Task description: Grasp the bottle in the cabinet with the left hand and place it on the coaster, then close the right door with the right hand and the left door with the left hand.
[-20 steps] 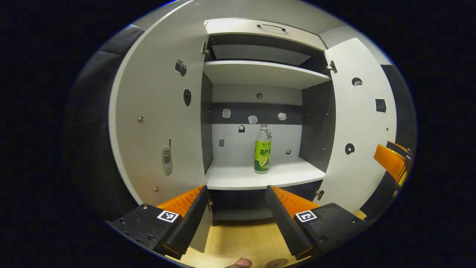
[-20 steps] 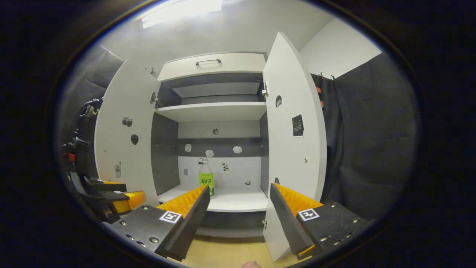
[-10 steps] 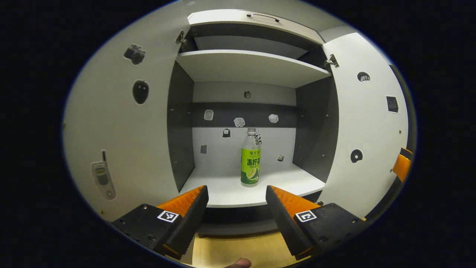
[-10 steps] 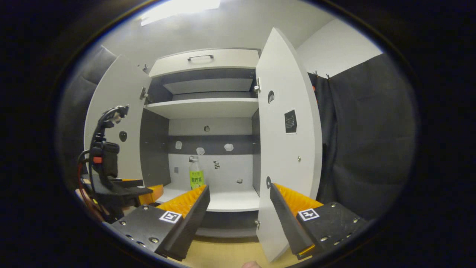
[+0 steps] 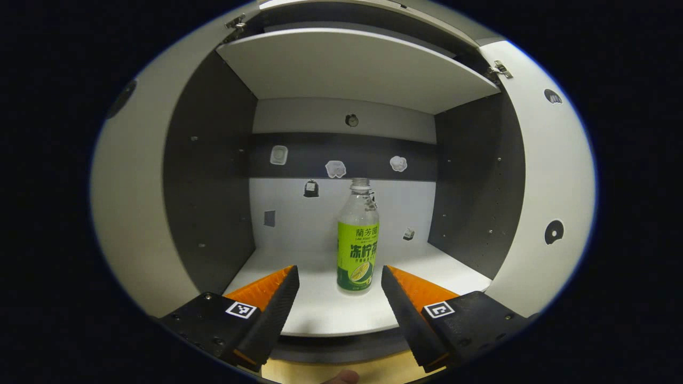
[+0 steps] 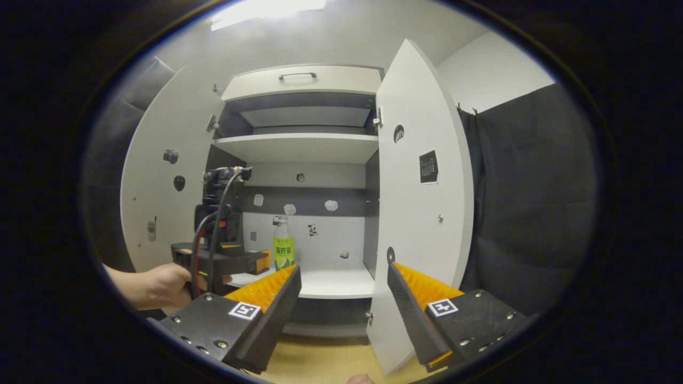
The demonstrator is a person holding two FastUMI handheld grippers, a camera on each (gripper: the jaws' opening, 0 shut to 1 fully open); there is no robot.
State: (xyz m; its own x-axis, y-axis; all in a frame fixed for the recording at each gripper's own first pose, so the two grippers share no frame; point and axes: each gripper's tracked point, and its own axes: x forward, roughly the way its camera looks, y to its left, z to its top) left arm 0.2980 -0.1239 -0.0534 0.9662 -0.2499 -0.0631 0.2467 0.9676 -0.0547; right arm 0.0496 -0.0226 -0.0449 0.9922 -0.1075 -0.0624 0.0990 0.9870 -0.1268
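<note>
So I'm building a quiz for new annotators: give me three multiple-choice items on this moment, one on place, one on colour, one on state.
1. Where does the bottle stand?
A. on the lower shelf
B. on the upper shelf
C. on the floor

2. What colour is the bottle's label?
A. red
B. blue
C. green

3. How is the left gripper?
A. shut on the bottle
B. open, short of the bottle
C. shut on a door

Answers:
1 A, the bottle stands upright on the white lower shelf in the cabinet.
2 C, a green band wraps its lower half.
3 B, in the left gripper view the jaws are spread, with the bottle beyond them and untouched.
</note>
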